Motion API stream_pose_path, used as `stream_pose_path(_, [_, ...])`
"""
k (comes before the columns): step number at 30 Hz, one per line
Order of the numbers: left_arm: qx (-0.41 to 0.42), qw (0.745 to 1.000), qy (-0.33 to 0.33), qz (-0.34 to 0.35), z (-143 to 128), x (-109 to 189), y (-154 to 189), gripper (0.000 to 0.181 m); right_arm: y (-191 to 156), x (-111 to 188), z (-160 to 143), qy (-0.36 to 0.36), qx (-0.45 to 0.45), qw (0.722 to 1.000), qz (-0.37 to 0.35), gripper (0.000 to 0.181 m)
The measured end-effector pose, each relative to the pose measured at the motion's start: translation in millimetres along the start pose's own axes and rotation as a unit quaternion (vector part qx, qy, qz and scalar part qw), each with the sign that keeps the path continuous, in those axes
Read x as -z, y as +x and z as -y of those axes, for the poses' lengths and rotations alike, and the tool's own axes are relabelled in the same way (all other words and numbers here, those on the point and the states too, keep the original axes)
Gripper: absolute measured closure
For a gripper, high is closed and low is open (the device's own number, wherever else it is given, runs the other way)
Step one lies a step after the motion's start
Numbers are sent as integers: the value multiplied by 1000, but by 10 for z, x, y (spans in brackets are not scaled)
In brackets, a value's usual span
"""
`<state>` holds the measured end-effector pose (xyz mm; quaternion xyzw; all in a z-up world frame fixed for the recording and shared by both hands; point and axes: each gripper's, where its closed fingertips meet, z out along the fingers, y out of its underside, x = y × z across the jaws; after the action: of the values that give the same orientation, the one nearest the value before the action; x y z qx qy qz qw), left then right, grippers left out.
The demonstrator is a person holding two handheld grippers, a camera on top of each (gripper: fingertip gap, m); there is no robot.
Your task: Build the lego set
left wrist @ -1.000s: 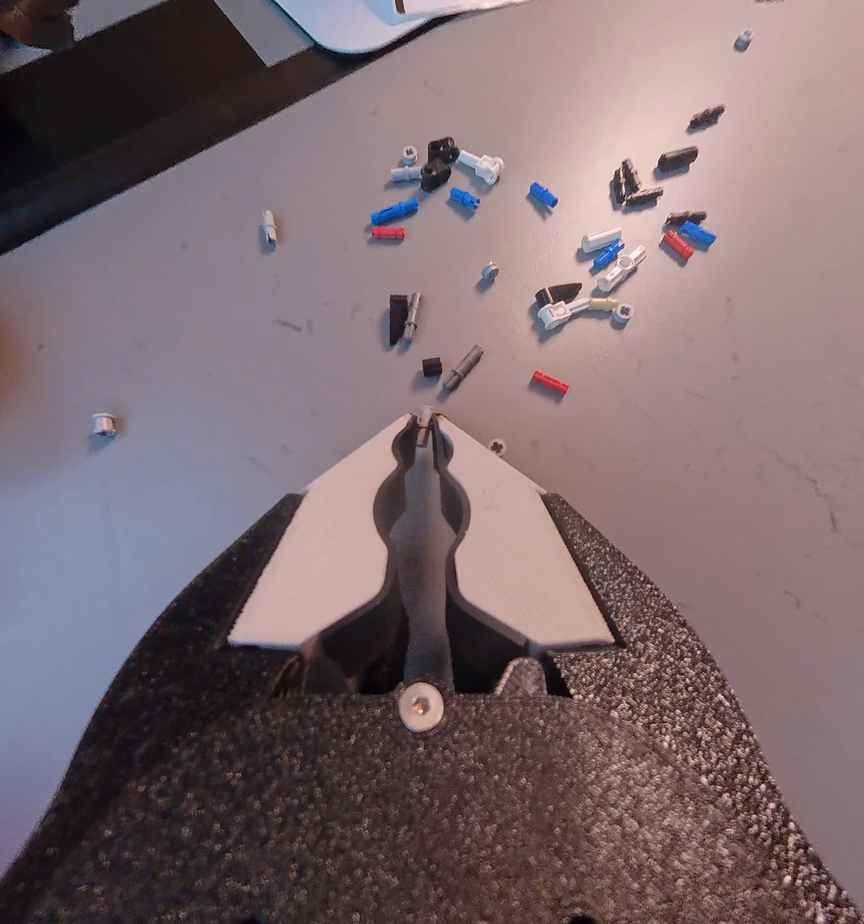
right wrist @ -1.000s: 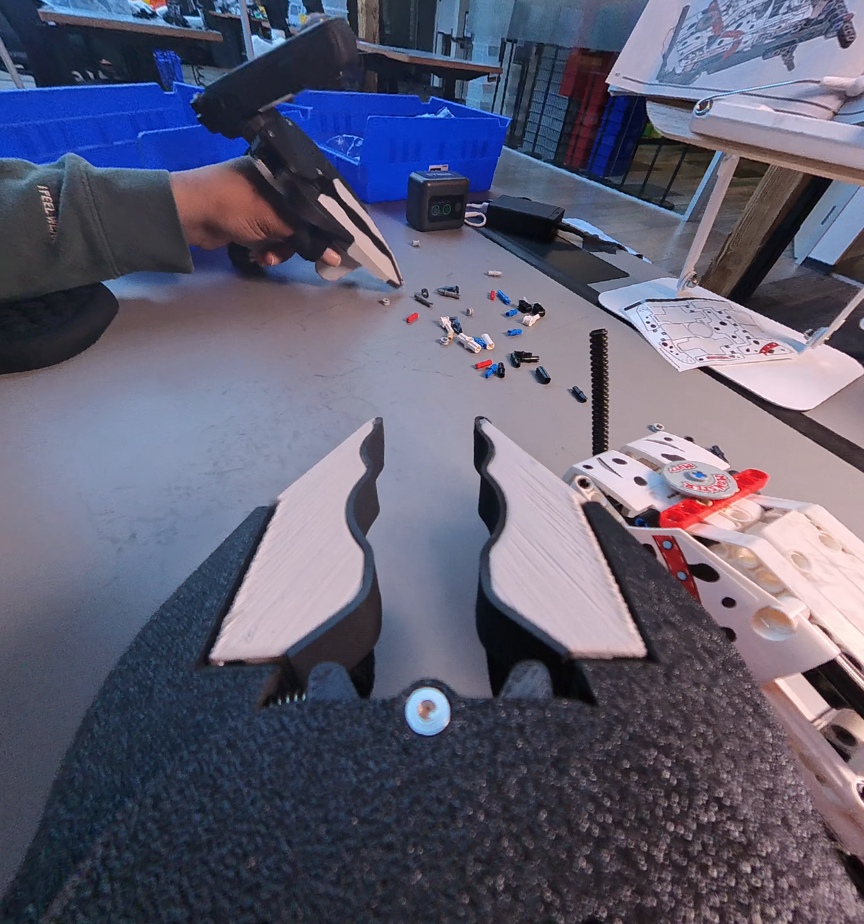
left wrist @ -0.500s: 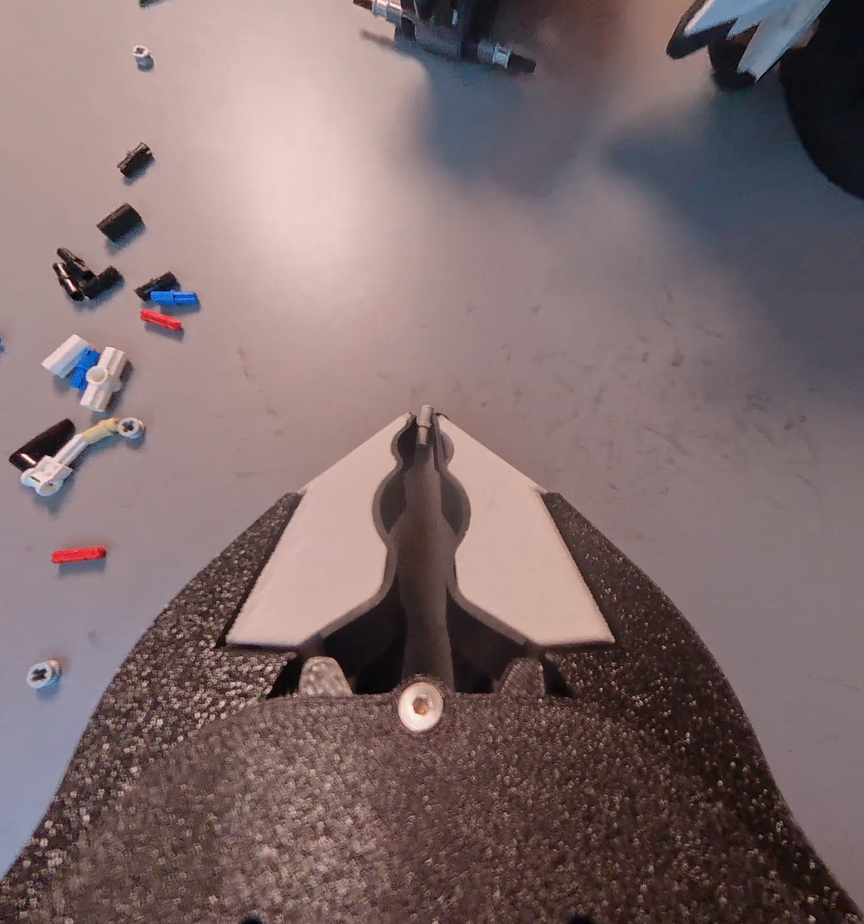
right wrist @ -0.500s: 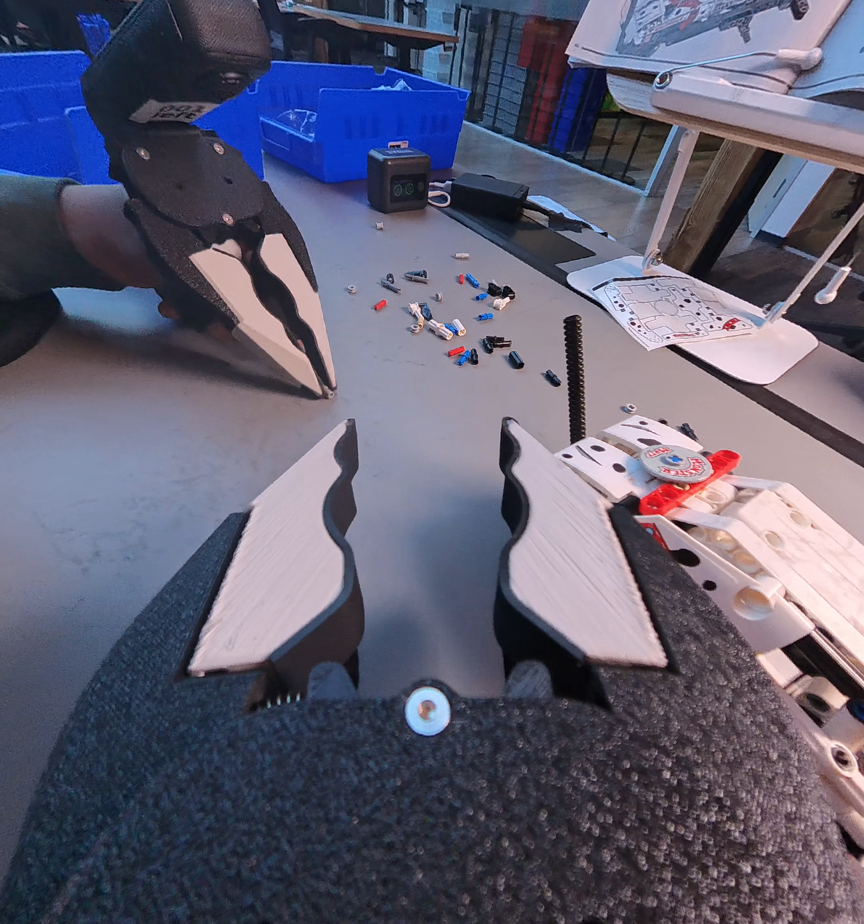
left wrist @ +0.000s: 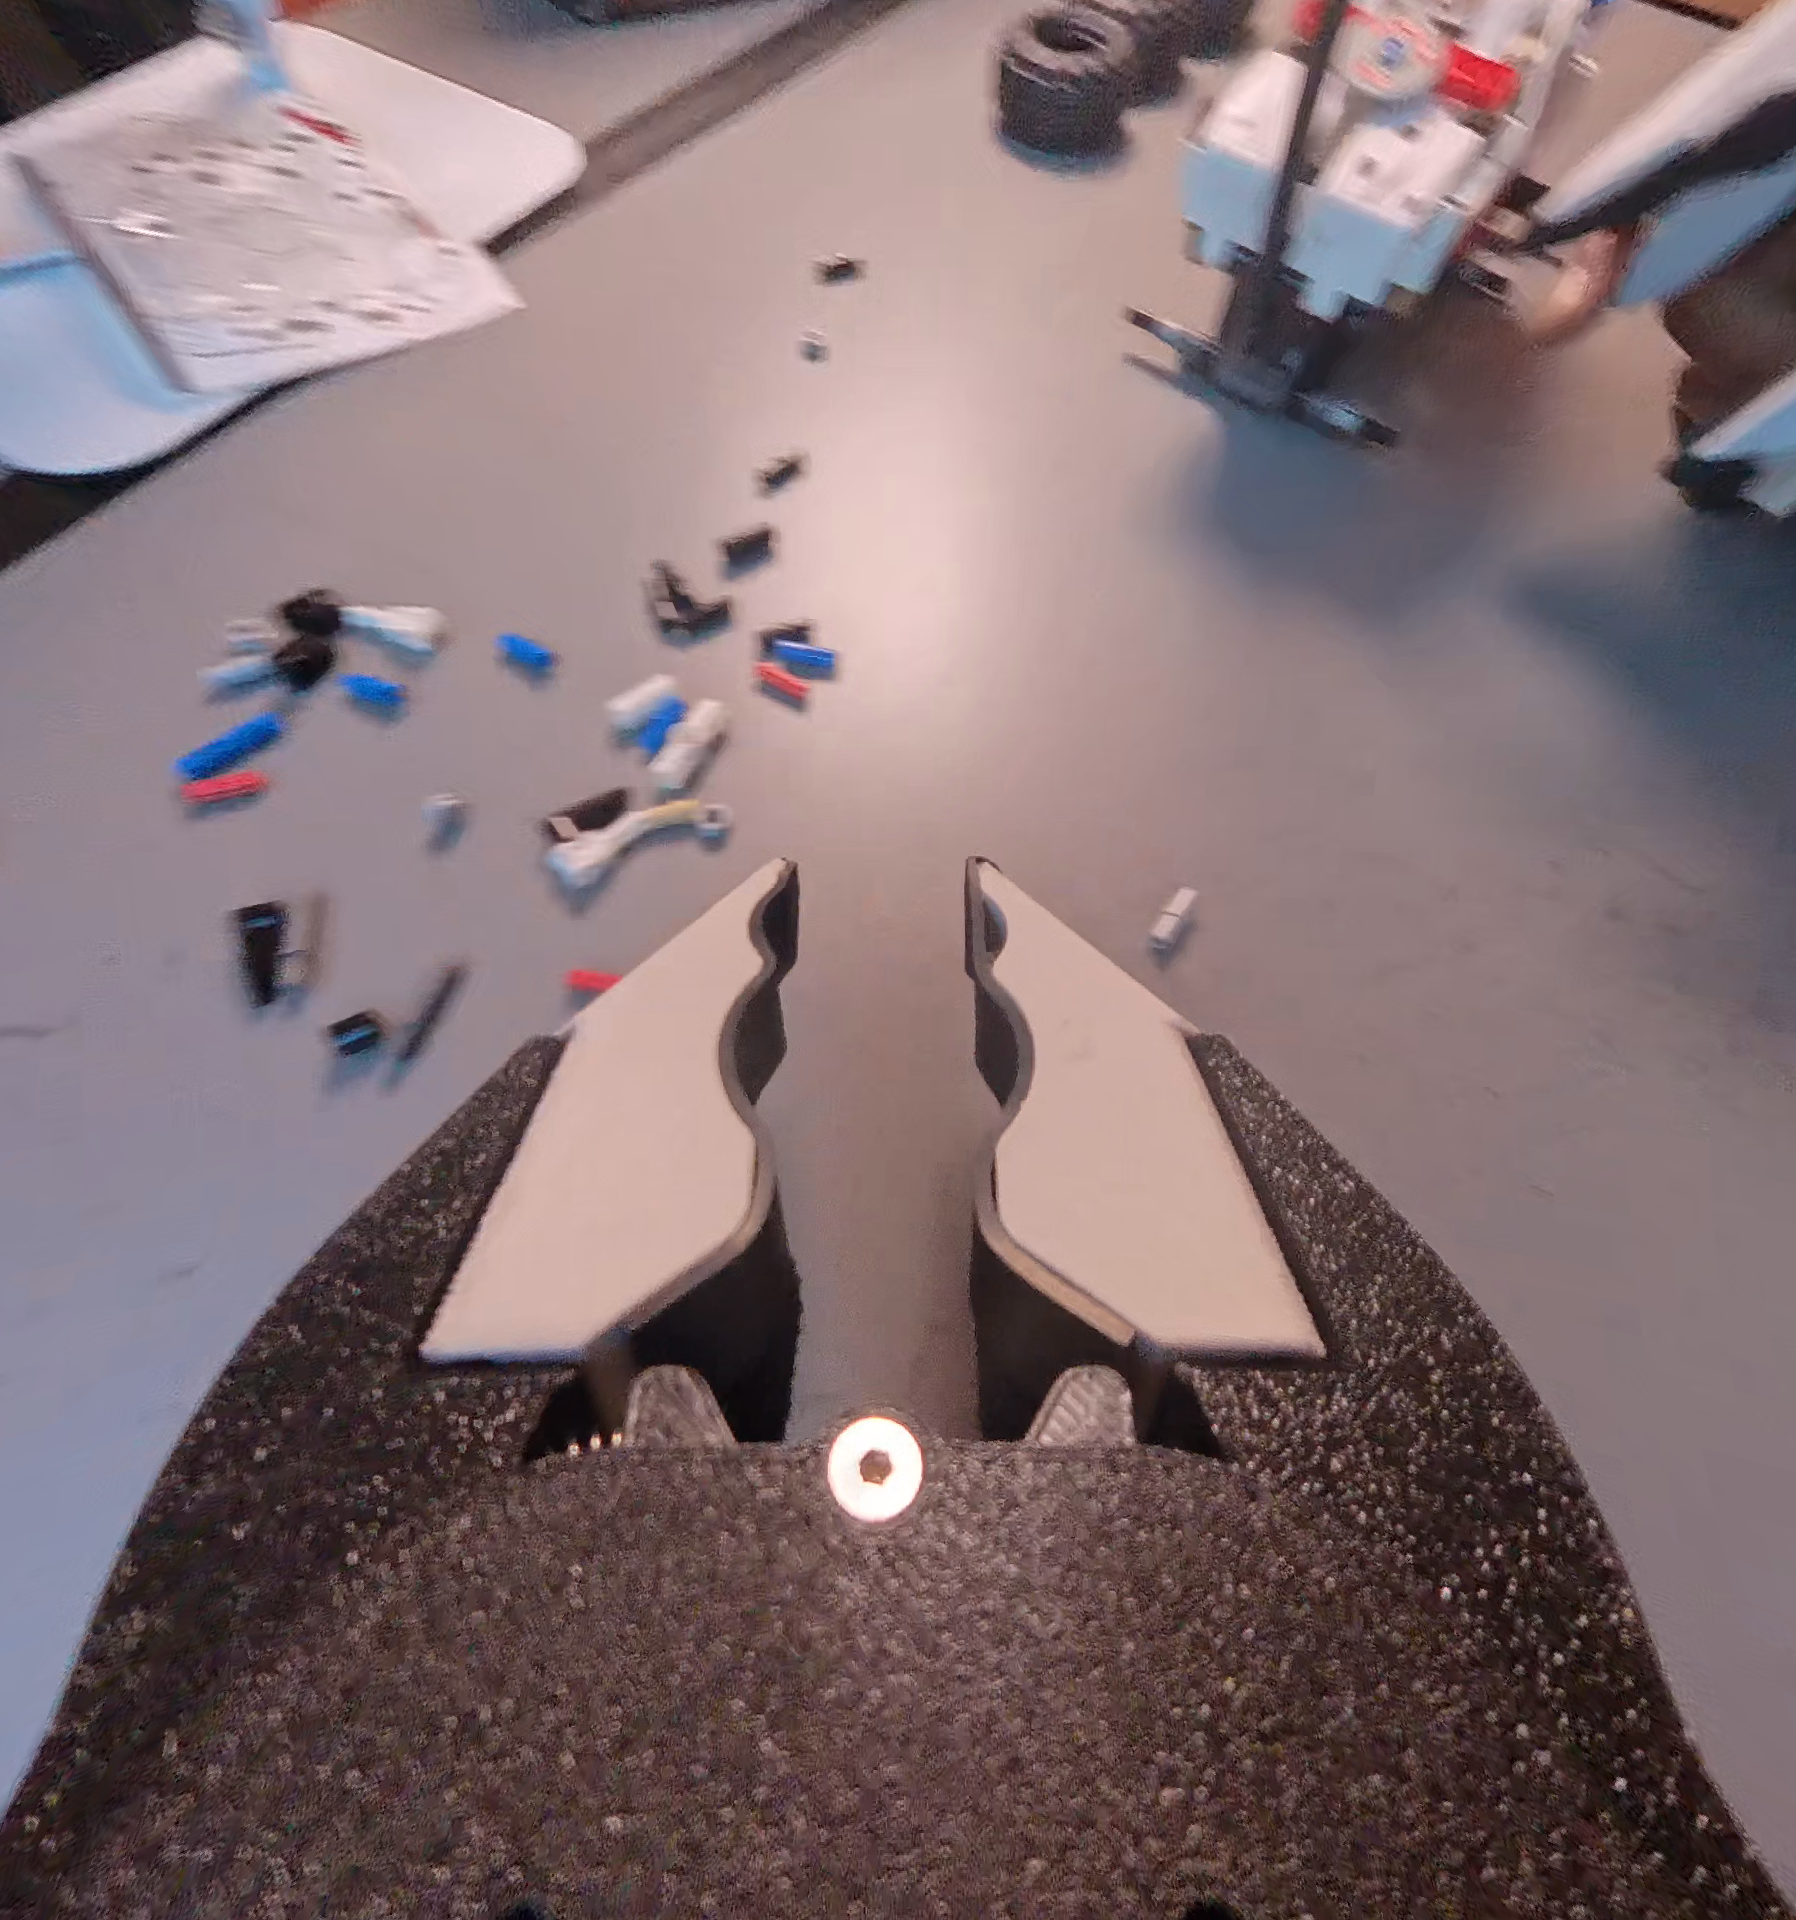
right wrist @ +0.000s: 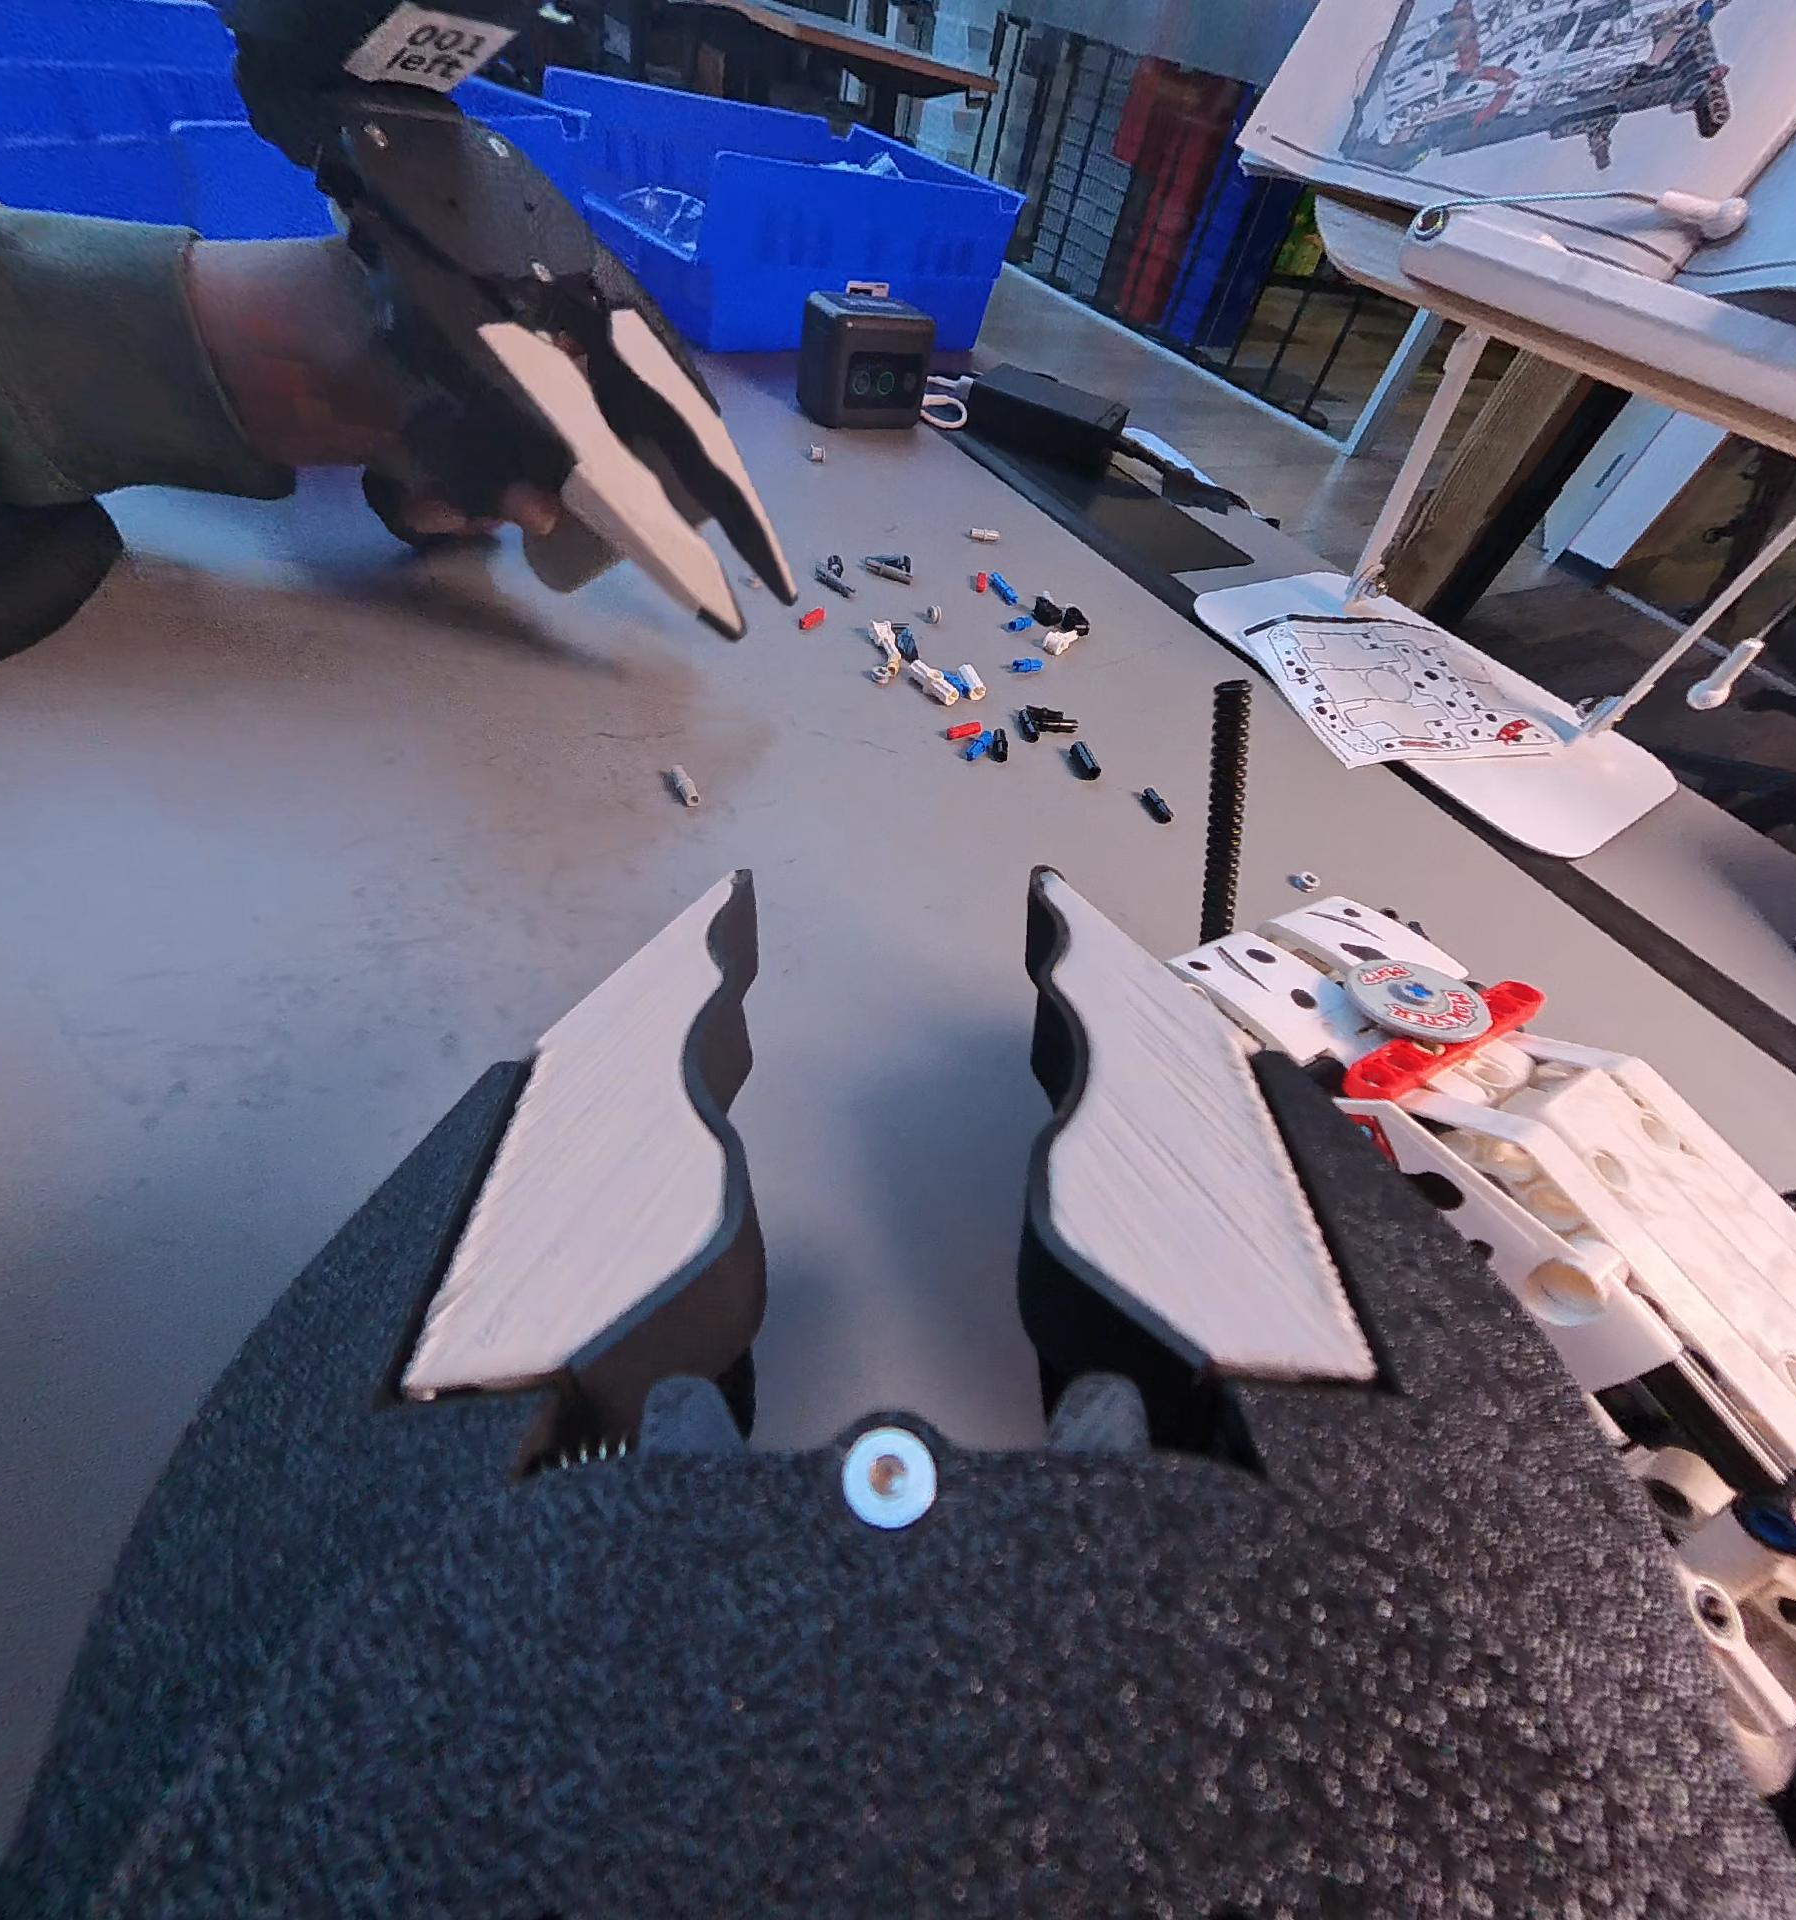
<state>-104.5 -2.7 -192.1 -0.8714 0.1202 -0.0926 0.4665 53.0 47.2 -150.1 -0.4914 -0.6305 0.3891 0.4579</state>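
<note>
While the left gripper hung over the grey table with its fingers spread apart and nothing between them, a small grey pin lay on the surface just right of its tip. Scattered loose lego pieces sat off to the left of it. The right gripper was spread too, empty, right beside the half-built white lego model. An instruction sheet lay on a white stand base further back
</note>
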Motion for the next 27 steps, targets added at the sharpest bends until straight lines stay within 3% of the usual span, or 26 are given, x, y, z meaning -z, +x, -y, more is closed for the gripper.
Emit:
stream_pose_path(3, [66, 992, 22, 105, 40, 124, -696, 152, 6, -1, 7, 4, -7, 1000, 4, 131])
stream_pose_path(7, [118, 984, -17, 130, -113, 39, -1134, 158, -12, -27, -24, -2, -8, 1000, 10, 132])
stream_pose_path(12, [98, 984, -67, 129, -213, -89, -1183, 169, 16, -16, -44, -6, -3, 1000, 3, 133])
stream_pose_path(16, [90, 984, -70, 139, -211, -89, -1235, 174, 42, -15, -40, -4, -13, 1000, 4, 134])
stream_pose_path(27, [78, 984, -92, 130, -245, -117, -1338, 169, 35, -19, -42, -5, -10, 1000, 4, 136])
